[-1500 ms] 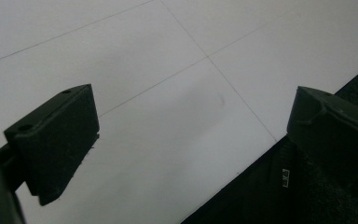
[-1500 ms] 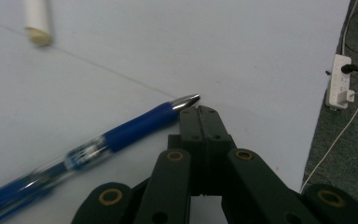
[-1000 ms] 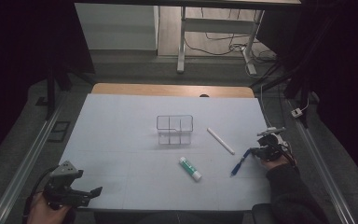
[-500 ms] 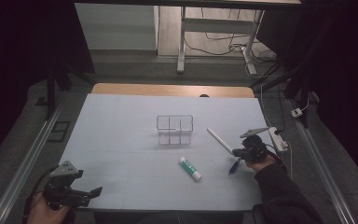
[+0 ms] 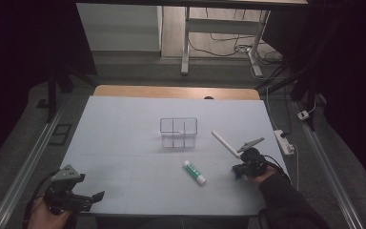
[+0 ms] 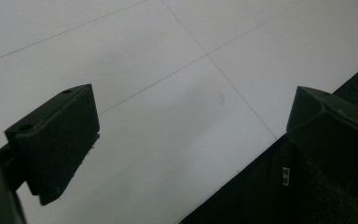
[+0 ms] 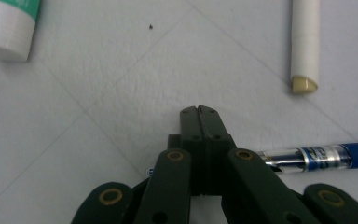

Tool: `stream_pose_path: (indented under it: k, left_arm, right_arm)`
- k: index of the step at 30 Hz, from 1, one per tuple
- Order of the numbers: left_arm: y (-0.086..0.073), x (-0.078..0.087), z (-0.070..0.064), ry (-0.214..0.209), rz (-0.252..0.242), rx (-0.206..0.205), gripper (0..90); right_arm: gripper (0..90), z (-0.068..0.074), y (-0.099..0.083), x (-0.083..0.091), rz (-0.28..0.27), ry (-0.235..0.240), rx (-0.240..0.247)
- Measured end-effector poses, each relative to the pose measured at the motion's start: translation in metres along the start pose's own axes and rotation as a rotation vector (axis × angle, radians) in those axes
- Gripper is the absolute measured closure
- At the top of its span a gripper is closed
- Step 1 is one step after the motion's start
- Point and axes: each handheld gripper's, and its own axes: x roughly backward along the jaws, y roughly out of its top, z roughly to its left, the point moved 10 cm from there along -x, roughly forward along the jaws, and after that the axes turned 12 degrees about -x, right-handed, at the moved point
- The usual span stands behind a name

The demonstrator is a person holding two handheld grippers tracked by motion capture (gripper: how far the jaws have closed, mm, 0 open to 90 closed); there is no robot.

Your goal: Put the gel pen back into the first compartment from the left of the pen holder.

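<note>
high view: the right gripper sits at the worktop's right edge, over the blue pen. a glue stick lies just left of it, a white marker behind it, and a clear organiser farther back. the left gripper is well apart at the near-left corner.

left gripper view: its fingers stand wide apart over bare worktop.

right gripper view: the fingers are pressed together, clamped on the blue pen, whose long axis runs crosswise out to the right.
</note>
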Motion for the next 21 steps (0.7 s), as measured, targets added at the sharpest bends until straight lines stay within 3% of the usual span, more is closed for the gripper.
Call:
stream_pose_path:
  k: [12,21]
  left_arm:
    - [0.000,0.000,0.000,0.001,0.002,0.000,3.0]
    - [0.000,0.000,0.000,0.002,0.003,0.001,2.9]
  right_arm:
    - [89.3,-0.006,-0.021,0.013,0.007,0.005,-0.023]
    - [89.2,-0.020,-0.041,0.027,0.000,-0.009,-0.063]
